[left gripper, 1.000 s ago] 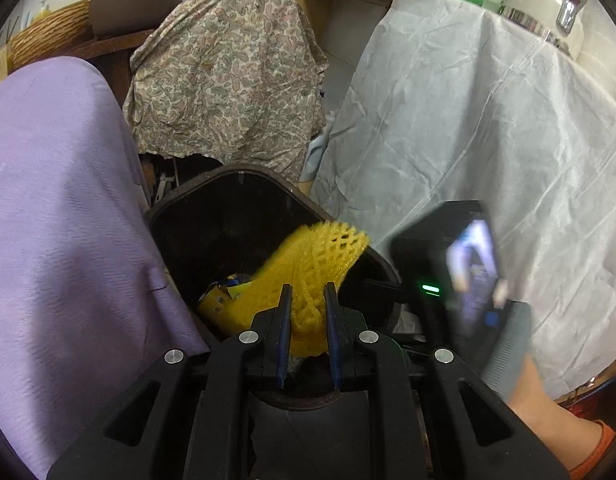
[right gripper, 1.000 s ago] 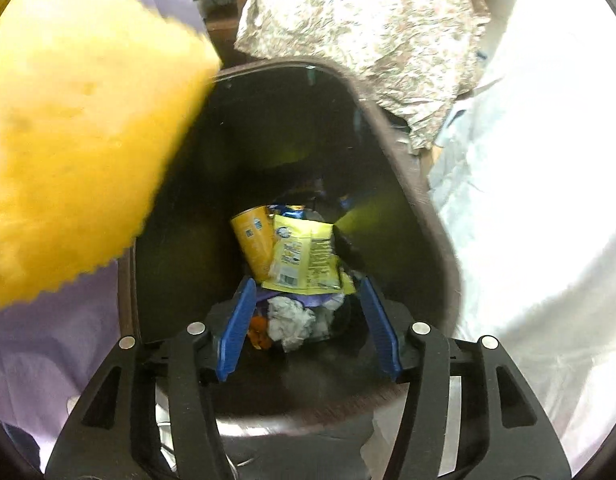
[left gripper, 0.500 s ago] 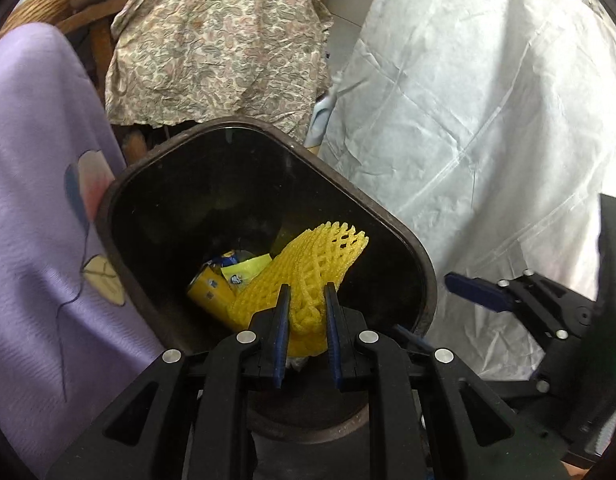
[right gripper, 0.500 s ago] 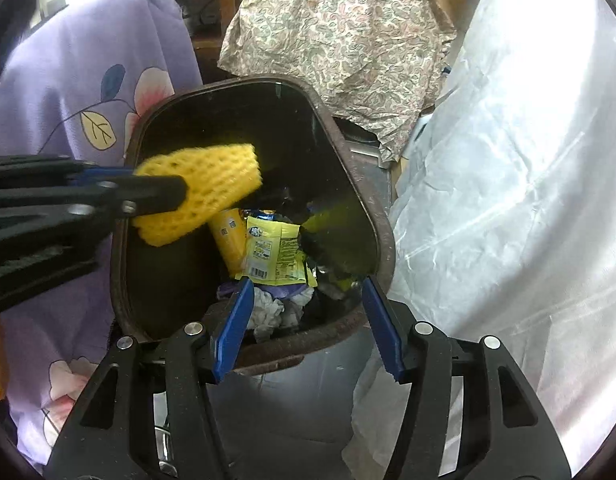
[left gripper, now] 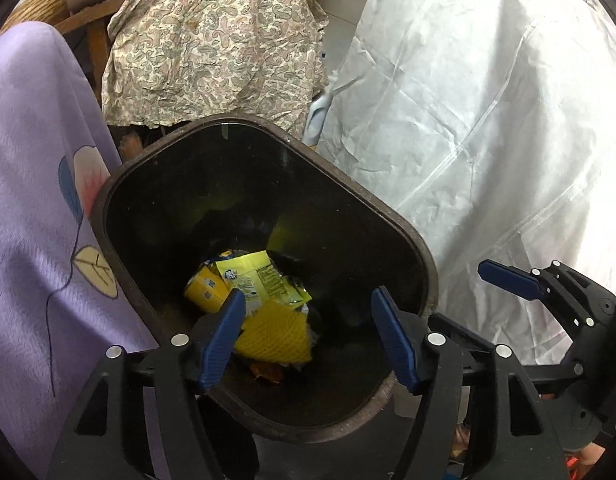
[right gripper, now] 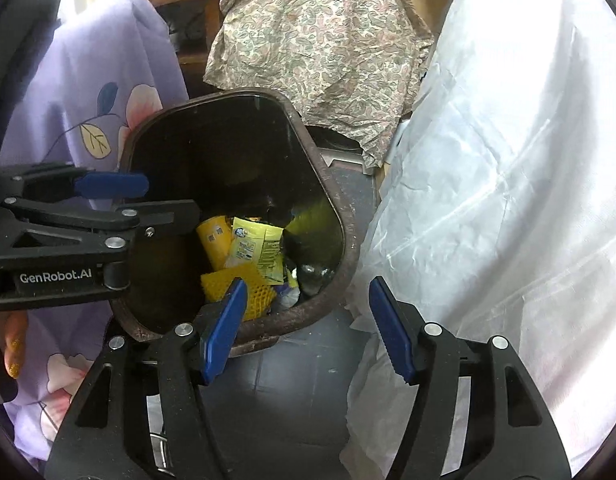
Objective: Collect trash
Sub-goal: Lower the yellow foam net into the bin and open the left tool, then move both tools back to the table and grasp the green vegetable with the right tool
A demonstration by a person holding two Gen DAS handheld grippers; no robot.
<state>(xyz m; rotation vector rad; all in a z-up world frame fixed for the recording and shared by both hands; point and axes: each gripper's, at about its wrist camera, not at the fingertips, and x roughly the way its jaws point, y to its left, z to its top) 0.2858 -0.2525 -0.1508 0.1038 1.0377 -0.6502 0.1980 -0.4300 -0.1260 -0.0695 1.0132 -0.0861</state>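
Observation:
A dark brown trash bin stands open below both grippers. My left gripper hangs over its mouth, jaws opening, with nothing pressed between the pads. The yellow foam net lies loose at the bottom of the bin, beside a yellow packet and a yellow cup. In the right wrist view the bin sits ahead, the foam net is inside it, and the left gripper reaches in from the left. My right gripper is over the bin's near rim, jaws opening and empty.
A purple flowered cloth drapes to the bin's left. A paisley cloth hangs behind it. A white cover falls along the right. Grey floor tiles show in front of the bin.
The left gripper sank towards the bin, spread its jaws and let go of the yellow foam net, which dropped inside. The right gripper drew back from the bin.

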